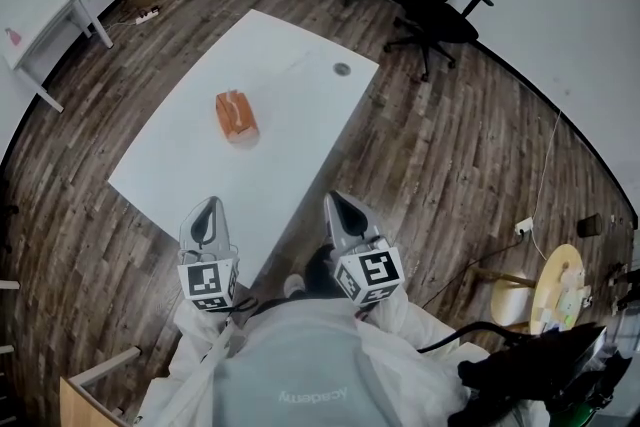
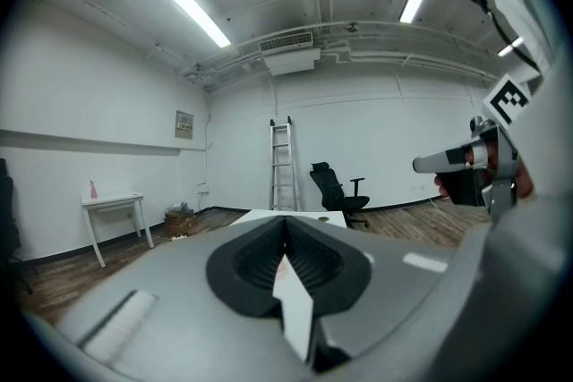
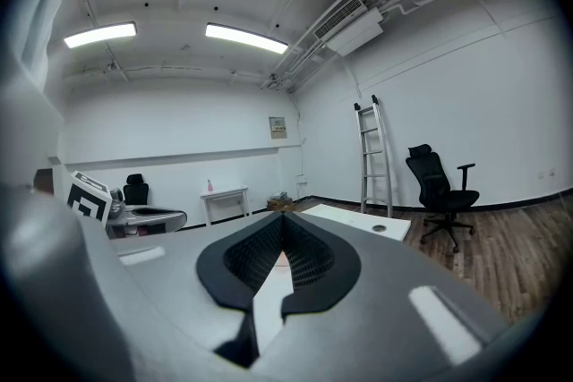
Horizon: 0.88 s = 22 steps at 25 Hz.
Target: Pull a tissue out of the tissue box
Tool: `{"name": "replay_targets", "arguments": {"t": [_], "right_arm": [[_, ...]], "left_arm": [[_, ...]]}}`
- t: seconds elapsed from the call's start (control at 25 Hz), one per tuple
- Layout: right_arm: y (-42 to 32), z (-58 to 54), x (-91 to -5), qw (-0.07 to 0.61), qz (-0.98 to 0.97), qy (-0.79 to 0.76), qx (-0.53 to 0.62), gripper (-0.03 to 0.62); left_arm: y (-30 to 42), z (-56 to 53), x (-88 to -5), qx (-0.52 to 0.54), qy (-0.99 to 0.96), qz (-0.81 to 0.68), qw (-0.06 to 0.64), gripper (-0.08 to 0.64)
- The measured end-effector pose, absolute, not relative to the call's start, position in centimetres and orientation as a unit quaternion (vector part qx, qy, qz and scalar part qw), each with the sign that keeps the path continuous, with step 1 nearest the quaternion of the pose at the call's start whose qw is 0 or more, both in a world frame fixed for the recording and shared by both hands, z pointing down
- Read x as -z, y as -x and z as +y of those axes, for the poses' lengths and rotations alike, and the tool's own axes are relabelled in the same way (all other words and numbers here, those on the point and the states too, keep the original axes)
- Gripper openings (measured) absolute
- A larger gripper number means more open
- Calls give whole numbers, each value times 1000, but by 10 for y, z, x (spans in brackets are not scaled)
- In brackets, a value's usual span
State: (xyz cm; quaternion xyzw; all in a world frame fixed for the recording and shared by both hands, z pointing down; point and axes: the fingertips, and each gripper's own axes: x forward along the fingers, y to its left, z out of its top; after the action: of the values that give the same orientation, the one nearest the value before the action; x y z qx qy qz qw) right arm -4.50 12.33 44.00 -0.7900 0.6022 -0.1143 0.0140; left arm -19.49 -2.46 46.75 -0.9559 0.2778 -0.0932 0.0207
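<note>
Grey left gripper [image 1: 211, 205], right gripper [image 1: 334, 200], level, closed

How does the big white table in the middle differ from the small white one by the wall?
The big table stands mid-floor and carries the orange tissue box; the small table sits by the wall and holds a pink item. The big table is far wider than the small table. Both are white.

Left gripper [image 1: 209, 207], right gripper [image 1: 337, 202] side by side; jaws together, empty.
</note>
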Motion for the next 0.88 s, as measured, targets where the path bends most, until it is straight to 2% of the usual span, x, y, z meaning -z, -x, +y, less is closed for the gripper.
{"name": "replay_targets", "arguments": {"t": [0.88], "right_arm": [[6,50,-449,22,673,727,136,0]], "left_arm": [[181,-59,-467,120,924,362,19,0]]}}
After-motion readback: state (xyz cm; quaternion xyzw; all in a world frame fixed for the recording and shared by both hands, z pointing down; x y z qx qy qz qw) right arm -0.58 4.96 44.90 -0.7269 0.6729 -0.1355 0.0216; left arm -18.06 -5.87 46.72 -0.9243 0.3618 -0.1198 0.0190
